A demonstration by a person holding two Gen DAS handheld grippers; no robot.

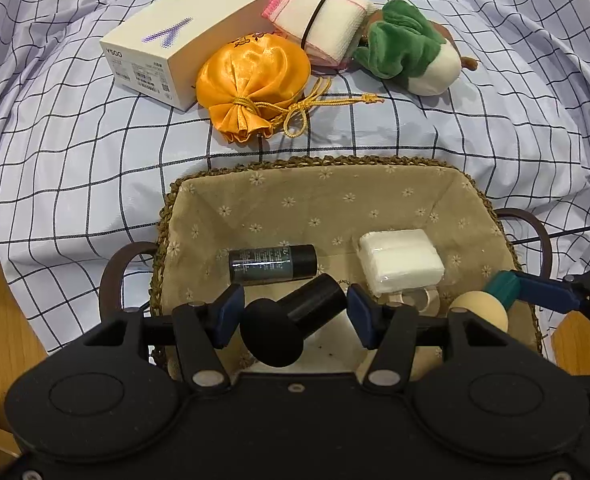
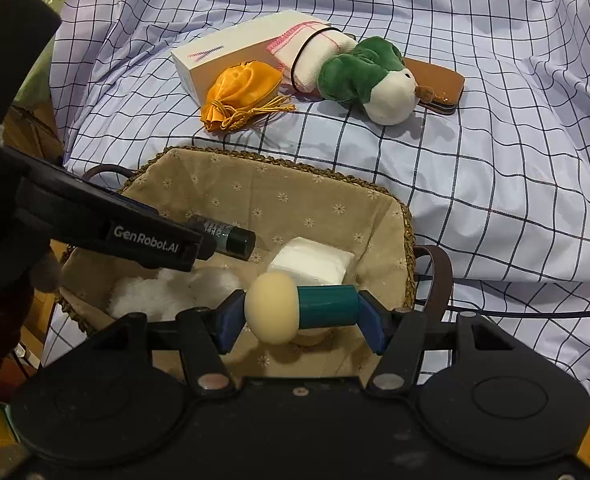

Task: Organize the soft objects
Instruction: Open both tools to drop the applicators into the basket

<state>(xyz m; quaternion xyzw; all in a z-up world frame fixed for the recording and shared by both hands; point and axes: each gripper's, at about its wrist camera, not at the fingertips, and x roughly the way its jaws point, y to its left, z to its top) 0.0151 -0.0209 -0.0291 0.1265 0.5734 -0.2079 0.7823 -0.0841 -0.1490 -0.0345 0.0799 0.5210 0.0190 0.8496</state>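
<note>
My left gripper [image 1: 293, 308] is shut on a black makeup sponge [image 1: 287, 328] with a round head and a stubby black handle, just above the lined wicker basket [image 1: 315, 162]. To its right, my right gripper [image 2: 301, 308] is shut on a beige sponge with a teal handle [image 2: 323, 306], also low over the basket [image 2: 275, 160]. On the checked bedsheet behind the basket lie an orange satin pouch [image 1: 251, 80], a rolled white cloth with pink edging [image 1: 323, 24] and a green and white plush toy [image 1: 411, 48].
Inside the basket lie a dark bottle [image 1: 273, 264], a wrapped white pad [image 1: 401, 264] and a white fluffy thing [image 2: 167, 292]. A white box [image 1: 183, 36] sits behind the pouch, and a brown case [image 2: 439, 80] lies behind the plush. Wooden floor shows beside the bed.
</note>
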